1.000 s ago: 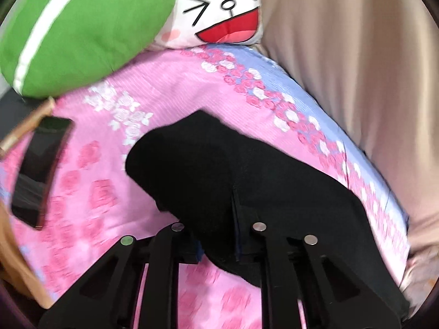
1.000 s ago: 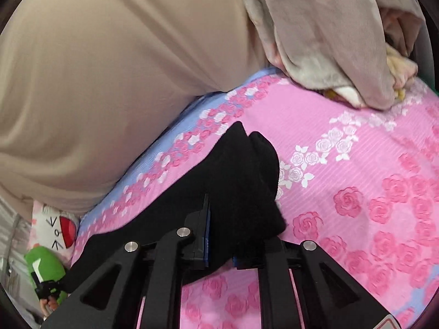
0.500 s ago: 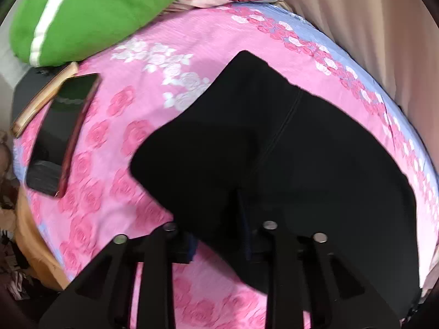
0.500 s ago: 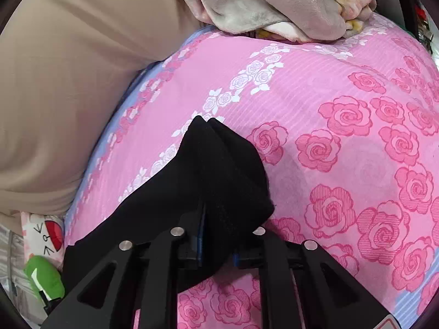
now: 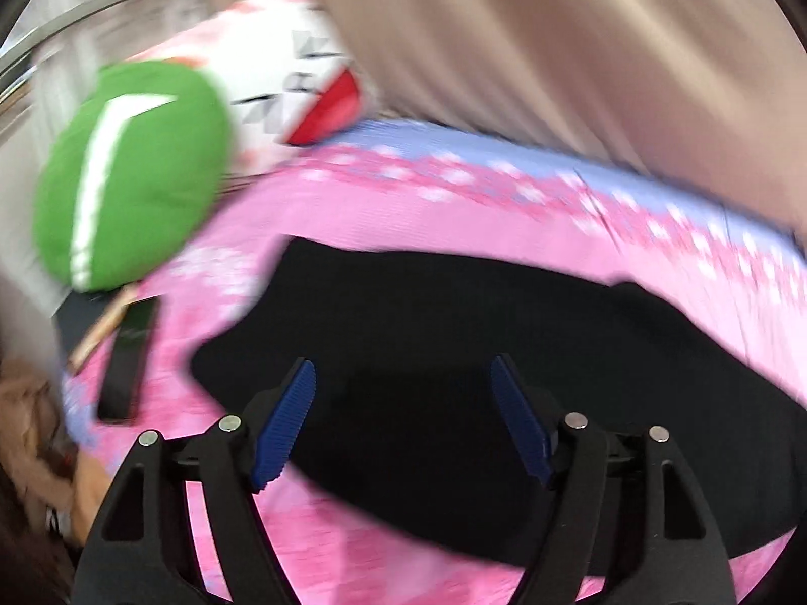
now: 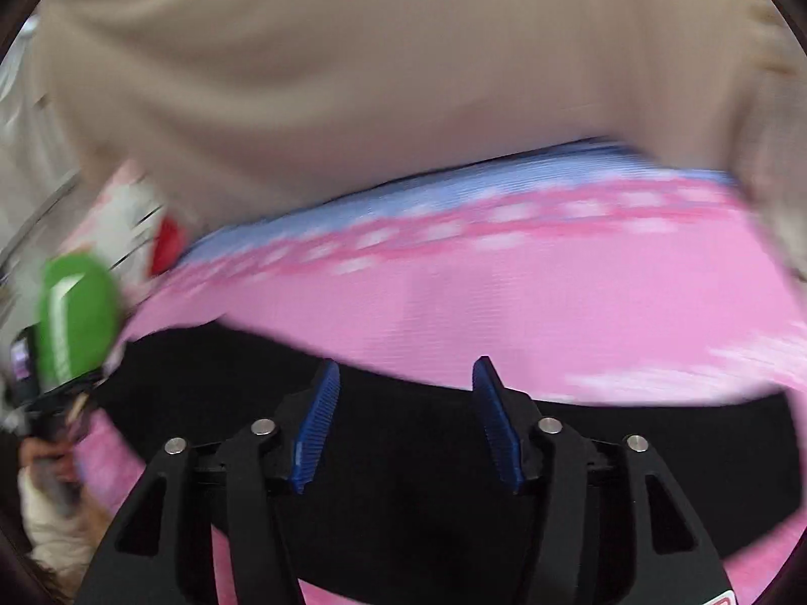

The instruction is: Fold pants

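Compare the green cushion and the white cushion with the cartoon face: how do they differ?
The green cushion is plain green with one white stripe; the white cushion carries black line marks and a red mouth. The green cushion lies in front and partly covers the white cushion. Both rest at the same end of the pink bedsheet.

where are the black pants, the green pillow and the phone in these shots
black pants [image 5: 454, 333]: left wrist view, middle of the dark fabric.
green pillow [image 5: 146, 171]: left wrist view, green face right of its white stripe.
phone [image 5: 128, 358]: left wrist view, middle of its dark screen.
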A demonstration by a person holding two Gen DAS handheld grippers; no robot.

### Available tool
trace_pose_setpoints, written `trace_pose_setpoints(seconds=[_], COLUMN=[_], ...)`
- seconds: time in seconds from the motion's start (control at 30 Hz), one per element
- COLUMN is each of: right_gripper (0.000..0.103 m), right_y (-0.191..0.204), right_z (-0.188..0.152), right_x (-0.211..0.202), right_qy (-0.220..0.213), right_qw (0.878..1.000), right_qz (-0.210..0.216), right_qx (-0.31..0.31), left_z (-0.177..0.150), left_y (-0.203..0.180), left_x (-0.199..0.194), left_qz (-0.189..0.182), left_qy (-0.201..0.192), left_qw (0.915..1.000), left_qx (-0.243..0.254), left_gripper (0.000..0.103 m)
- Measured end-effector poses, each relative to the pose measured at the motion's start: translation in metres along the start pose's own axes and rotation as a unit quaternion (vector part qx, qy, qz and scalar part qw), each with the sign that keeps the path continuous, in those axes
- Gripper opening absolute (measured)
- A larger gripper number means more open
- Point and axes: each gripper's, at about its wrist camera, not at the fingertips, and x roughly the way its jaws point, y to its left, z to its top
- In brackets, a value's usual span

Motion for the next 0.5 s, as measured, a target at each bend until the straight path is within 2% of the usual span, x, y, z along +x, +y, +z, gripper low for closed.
trace_pose_setpoints(seconds=[0.1, 0.17, 0.27, 0.33, 0.4, 0.47, 0.5], right_gripper=[0.056, 0.056, 0.056, 0.056, 0.048, 0.022, 0.018], right_y=[0.072, 0.112, 0.136, 0.148, 0.159, 0.176, 0.186], right_z=[0.017, 0.034, 0.057, 0.063, 0.056, 0.044, 0.038], right_x=[0.084, 0.141, 0.2, 0.237, 0.259, 0.267, 0.265], right_qy=[0.064, 0.098, 0.135, 0.171, 0.208, 0.216, 0.207], right_qw=[0.994, 0.987, 0.982, 0.977, 0.966, 0.961, 0.963], right_qz=[0.076, 0.102, 0.121, 0.118, 0.141, 0.13, 0.115], right_qx=[-0.052, -0.074, -0.062, -0.058, -0.066, -0.111, -0.132], left_z=[-0.023, -0.033, -0.038, -0.038, -0.037, -0.032, -0.029], left_y=[-0.033, -0.04, -0.031, -0.02, 0.004, 0.039, 0.053], left_x=[0.022, 0.031, 0.035, 0.036, 0.034, 0.033, 0.033], left_qz=[-0.009, 0.001, -0.009, 0.0, 0.016, 0.018, 0.021], left_qy=[0.021, 0.025, 0.032, 0.028, 0.021, 0.018, 0.018], left_qw=[0.9991, 0.9986, 0.9987, 0.9992, 0.9995, 0.9995, 0.9991], left_qx=[0.036, 0.047, 0.038, 0.03, 0.015, -0.019, -0.034], left_gripper=[0.073, 0.074, 0.08, 0.081, 0.081, 0.082, 0.082])
